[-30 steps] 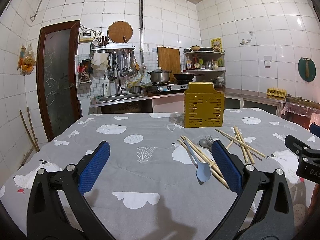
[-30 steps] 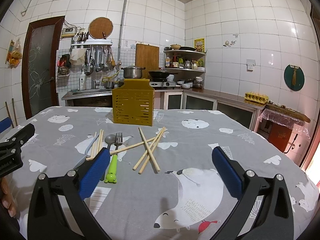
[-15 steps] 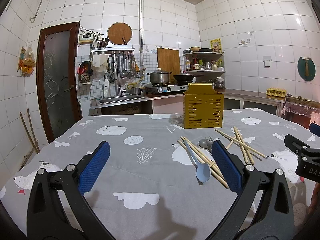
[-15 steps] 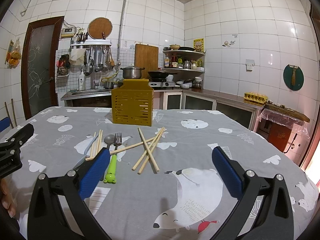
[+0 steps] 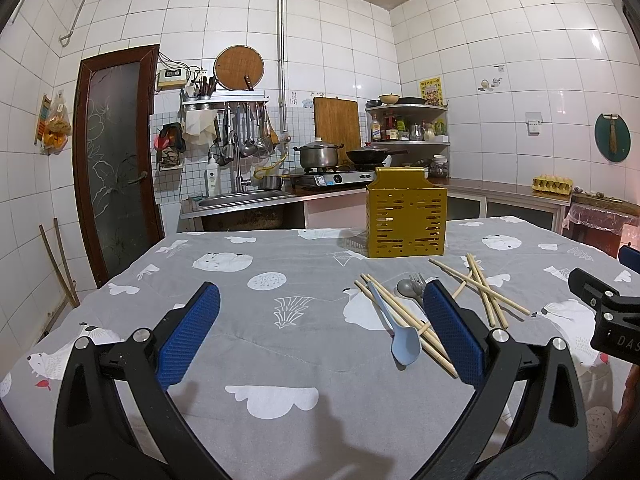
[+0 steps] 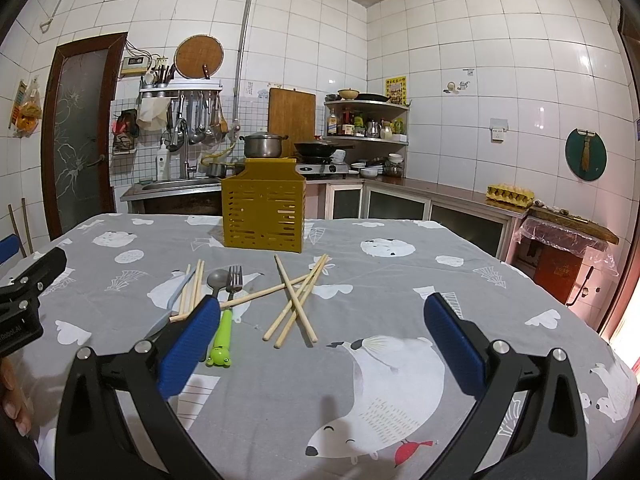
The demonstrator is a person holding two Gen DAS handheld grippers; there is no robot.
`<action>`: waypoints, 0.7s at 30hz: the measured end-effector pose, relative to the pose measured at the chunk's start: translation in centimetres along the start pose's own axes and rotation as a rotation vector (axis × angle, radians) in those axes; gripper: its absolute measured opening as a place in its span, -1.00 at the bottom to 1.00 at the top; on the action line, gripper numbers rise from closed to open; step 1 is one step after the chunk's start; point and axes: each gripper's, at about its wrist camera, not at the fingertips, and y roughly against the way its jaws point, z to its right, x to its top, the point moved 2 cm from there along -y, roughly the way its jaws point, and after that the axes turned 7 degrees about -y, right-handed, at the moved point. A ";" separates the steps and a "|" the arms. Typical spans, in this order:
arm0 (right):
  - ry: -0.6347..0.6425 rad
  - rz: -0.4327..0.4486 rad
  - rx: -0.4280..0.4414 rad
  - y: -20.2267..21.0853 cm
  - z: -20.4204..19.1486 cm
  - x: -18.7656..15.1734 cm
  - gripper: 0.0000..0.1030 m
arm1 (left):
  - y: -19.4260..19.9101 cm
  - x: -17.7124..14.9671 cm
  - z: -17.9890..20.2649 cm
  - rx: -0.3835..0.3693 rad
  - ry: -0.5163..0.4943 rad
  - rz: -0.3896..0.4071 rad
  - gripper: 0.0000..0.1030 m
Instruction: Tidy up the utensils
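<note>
Both claws hang low over the table (image 6: 400,280), each spread wide with nothing between its blue pads. The left gripper (image 5: 320,332) fills the bottom of its own frame; the right gripper (image 6: 320,336) does the same in its view.

The yellow caddy (image 6: 262,216) stands upright at centre frame, toward the far edge of the cloth. In front of it the utensils lie loose on the grey cloth: crossed chopsticks (image 6: 298,300) in the middle of the right view, a metal spoon (image 6: 216,280) and a fork (image 6: 234,278) side by side to their left (the green frog-faced handle (image 6: 222,338) sits just beside the right claw's left pad). In the left view a pale blue spoon (image 5: 404,342) lies across another chopstick pair (image 5: 404,320), right of centre, touching them.
</note>
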 end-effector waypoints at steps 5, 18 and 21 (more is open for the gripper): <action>-0.002 0.000 0.000 0.0 0.0 0.0 0.93 | -0.1 -0.1 0.1 0.000 -0.002 0.001 0.91; -0.004 0.003 0.003 0.3 0.3 0.2 0.93 | 0.1 0.2 0.2 -0.005 -0.003 0.003 0.91; -0.003 0.007 0.006 0.3 0.7 0.5 0.93 | 0.1 0.2 0.2 -0.009 -0.007 0.001 0.91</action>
